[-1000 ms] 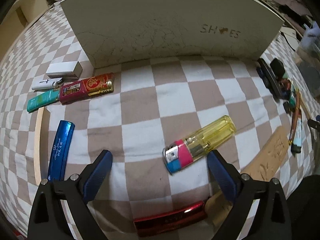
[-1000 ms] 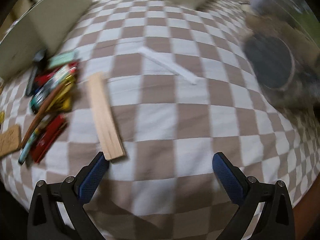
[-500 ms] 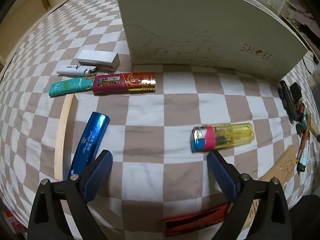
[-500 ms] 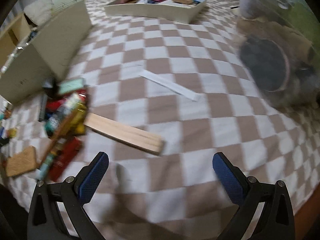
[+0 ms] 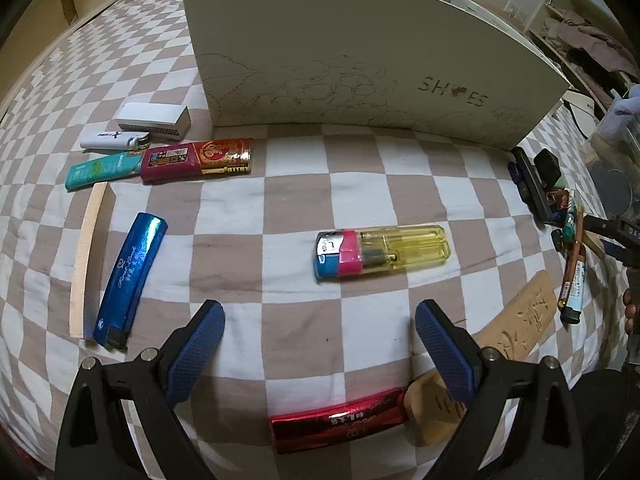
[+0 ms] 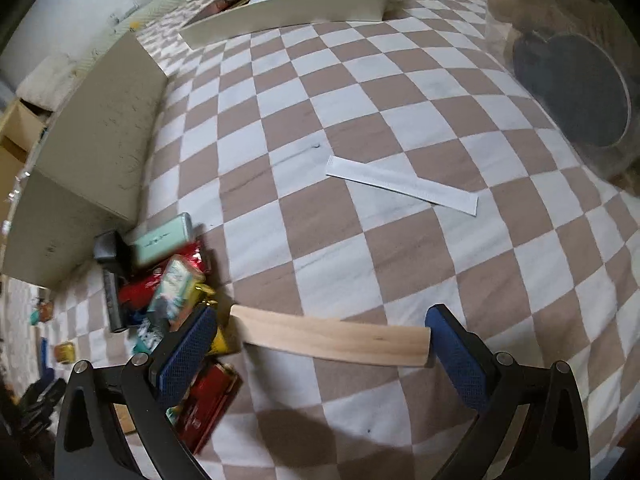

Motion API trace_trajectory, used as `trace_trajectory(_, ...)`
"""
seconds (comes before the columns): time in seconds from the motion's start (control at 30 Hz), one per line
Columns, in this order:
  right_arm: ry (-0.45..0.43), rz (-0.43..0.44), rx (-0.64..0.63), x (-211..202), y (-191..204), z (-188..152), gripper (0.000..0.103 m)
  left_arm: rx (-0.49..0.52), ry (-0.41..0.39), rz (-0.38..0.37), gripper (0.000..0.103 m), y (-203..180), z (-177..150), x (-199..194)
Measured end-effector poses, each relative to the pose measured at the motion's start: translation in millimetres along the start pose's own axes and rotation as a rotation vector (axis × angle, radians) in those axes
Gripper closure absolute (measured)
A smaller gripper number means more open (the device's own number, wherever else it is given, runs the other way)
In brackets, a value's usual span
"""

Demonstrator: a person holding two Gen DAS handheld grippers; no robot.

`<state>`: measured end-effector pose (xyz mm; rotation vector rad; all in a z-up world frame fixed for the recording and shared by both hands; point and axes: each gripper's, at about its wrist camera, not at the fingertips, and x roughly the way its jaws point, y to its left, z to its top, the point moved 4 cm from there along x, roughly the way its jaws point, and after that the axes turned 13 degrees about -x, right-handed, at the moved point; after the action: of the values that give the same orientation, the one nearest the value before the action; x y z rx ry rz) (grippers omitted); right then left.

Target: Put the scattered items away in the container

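Two tools, both mine, hang over the checkered bed cover (image 5: 304, 196). My left tool (image 5: 320, 332) gapes wide with nothing between its pads; left of it lies the blue lighter (image 5: 130, 276) along a thin wooden strip (image 5: 86, 256), ahead lies the yellow lighter (image 5: 382, 252), and the cream shoe box (image 5: 360, 72) stands beyond. My right tool (image 6: 320, 342) is also spread apart, its pads on either side of the ends of a wooden slat (image 6: 332, 338) without clamping it. A heap of lighters (image 6: 168, 292) crowds its left pad; the open container (image 6: 296, 4) sits near the cover's far edge.
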<state>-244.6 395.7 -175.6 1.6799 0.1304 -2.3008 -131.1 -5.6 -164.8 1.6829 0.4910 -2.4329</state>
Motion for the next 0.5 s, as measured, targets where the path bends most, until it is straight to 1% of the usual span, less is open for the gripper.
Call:
trace_trajectory(0.07,0.016,-0.041,-0.029,4.3,4.0,0.4,0.0,-0.001,-0.001,-0.003,0.006,0.5,1.6,0.7)
trace_trajectory(0.13,0.019,-0.065,-0.046,4.6,5.6,0.4,0.0,-0.01,-0.002,-0.017,0.006,0.4,3.6,1.3)
trace_trajectory(0.3,0.018,-0.057,-0.046,7.1,3.7,3.3,0.0,-0.032,-0.011,-0.044,0.006,-0.9,9.0,3.3)
trace_trajectory(0.5,0.012,-0.061,-0.088,8.4,1.3,0.4,0.0,-0.06,-0.038,-0.057,0.006,-3.3,17.4,6.9)
